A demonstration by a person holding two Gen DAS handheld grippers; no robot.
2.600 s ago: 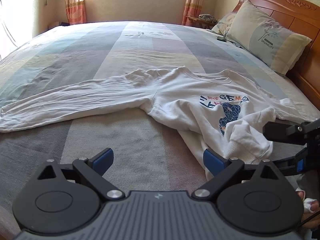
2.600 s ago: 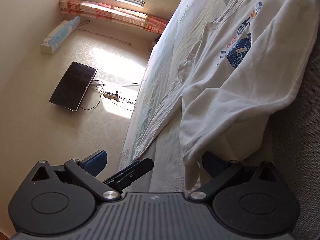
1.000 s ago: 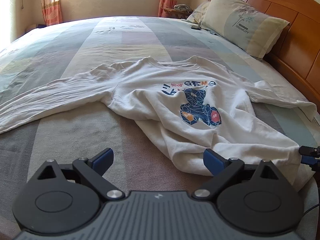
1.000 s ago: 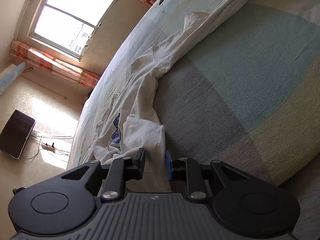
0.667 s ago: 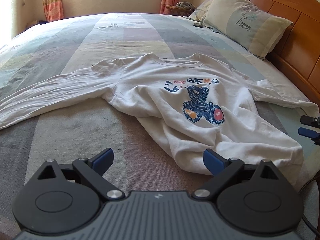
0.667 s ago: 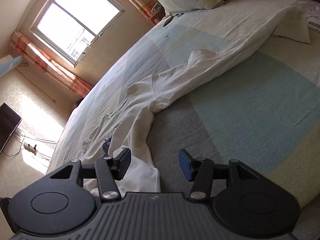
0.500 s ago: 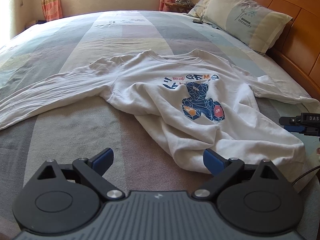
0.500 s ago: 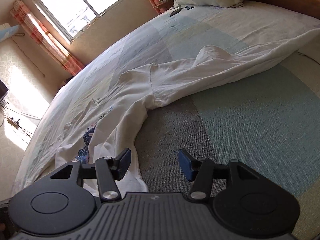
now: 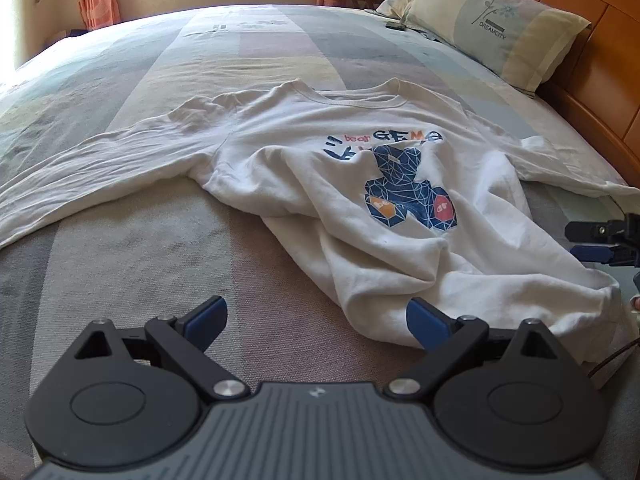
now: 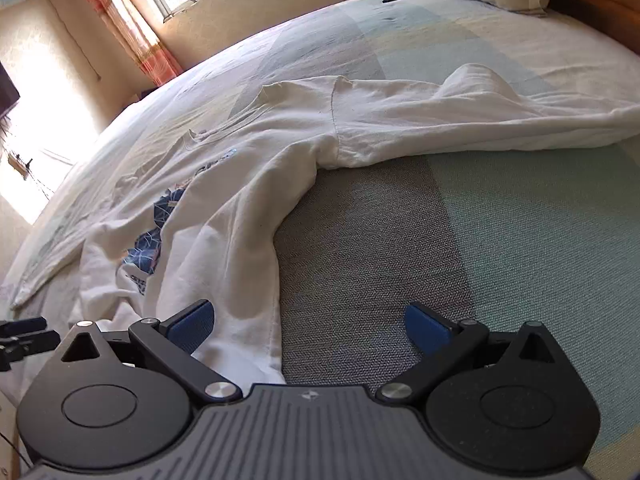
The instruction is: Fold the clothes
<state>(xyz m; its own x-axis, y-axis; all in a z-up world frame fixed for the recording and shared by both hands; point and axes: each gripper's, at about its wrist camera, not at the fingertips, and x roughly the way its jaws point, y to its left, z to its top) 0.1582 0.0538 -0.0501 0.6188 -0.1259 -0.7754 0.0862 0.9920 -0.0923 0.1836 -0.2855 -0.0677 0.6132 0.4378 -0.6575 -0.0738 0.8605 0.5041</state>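
Hem dropped: your right tongs (image 10: 308, 326) opening, nothing pinched; left tongs (image 9: 318, 320) wide, empty. Sweatshirt (image 9: 384, 184) flat-ish on bed (image 9: 256, 40), zero folds yet.

The sweatshirt (image 9: 404, 248) is soft, creased white cloth with a printed front. The bedspread (image 10: 500, 216) is coarse woven cloth, matt. At two o'clock, the headboard (image 9: 596, 76) is glossy wood.
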